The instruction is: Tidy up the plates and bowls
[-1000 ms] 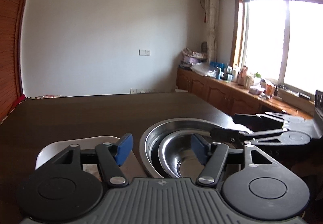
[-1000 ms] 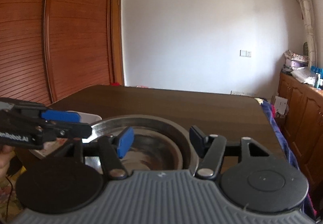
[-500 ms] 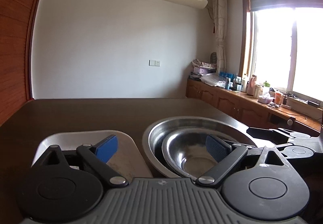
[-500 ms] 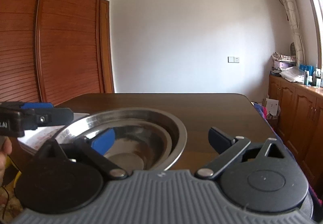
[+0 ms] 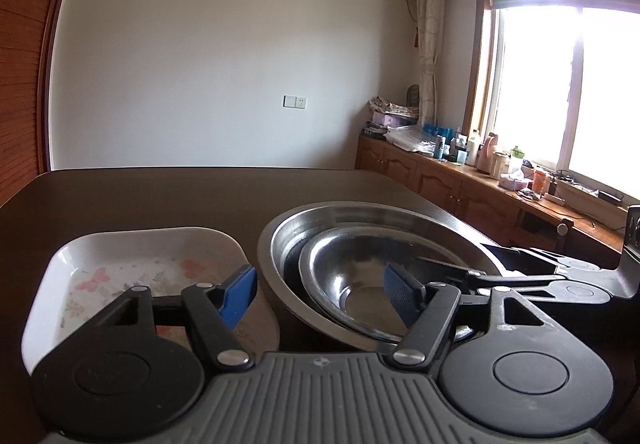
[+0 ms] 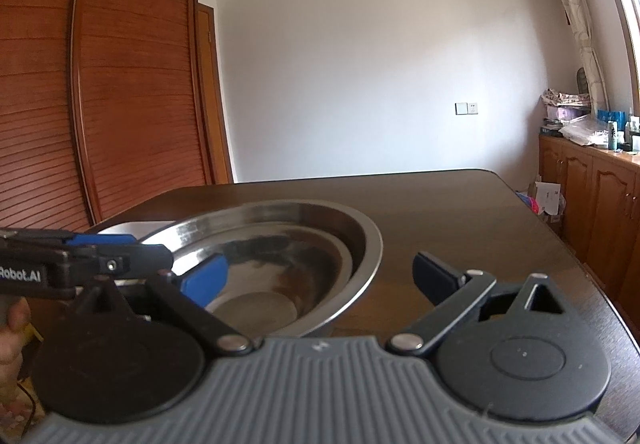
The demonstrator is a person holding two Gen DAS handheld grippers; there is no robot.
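Both the left gripper [image 5: 318,290] and right gripper [image 6: 320,276] gape empty, straddling opposite near rims of the nested steel bowls [image 5: 360,264], right one nearer.

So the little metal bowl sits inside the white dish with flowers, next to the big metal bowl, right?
Not quite. The little metal bowl sits inside the big metal bowl, not inside the white dish. The flowery white dish lies beside the big bowl and holds no bowl. The left wrist view shows it.
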